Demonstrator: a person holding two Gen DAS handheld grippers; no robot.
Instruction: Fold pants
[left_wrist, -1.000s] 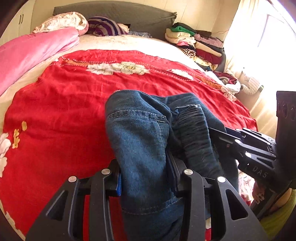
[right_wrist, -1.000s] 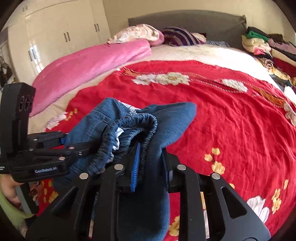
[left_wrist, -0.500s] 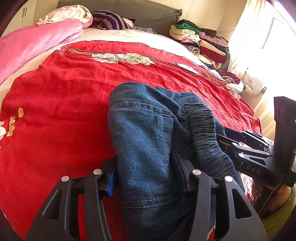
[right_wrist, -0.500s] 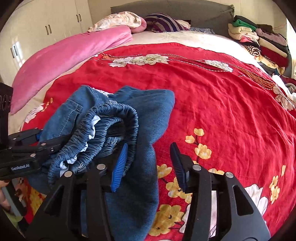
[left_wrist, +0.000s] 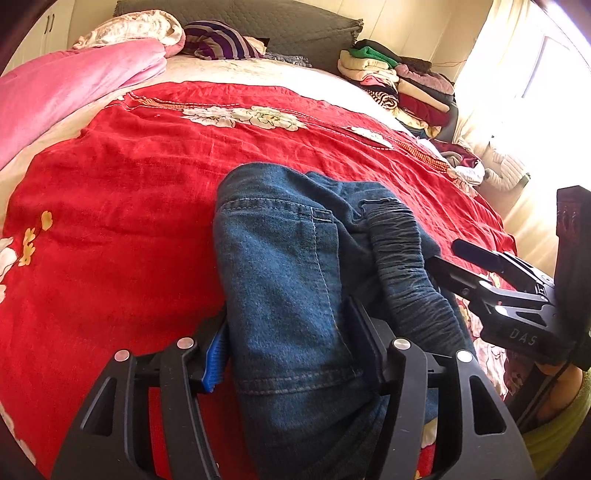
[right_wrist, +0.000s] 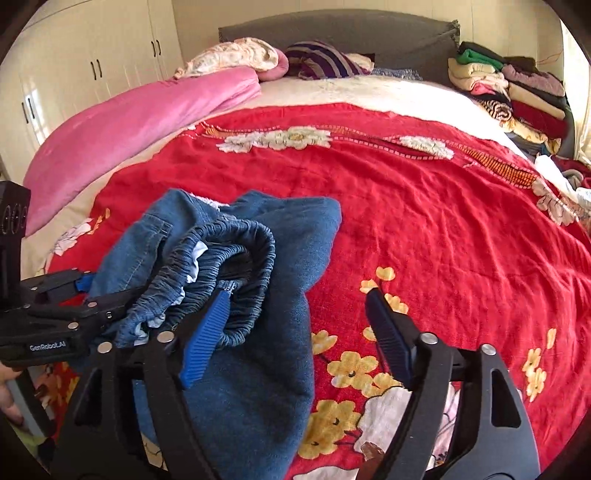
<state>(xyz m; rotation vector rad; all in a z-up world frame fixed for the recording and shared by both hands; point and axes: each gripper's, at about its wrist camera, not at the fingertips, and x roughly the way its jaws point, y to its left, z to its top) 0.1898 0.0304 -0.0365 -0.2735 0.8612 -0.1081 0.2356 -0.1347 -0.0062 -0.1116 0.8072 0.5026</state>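
Sunlit bedroom, white wardrobe (right_wrist: 74, 85)

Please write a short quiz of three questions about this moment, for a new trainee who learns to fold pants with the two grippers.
1. True or false: the right gripper is closed on the jeans.
2. Which gripper has denim between its fingers? A) left gripper B) right gripper C) both
3. Fill in: the jeans lie on a ____ bedspread with flowers.

Key
1. False. Its fingers stand wide apart, and the elastic waistband lies beside the left one only.
2. A. A fold of the jeans fills the gap between its fingers.
3. Red.
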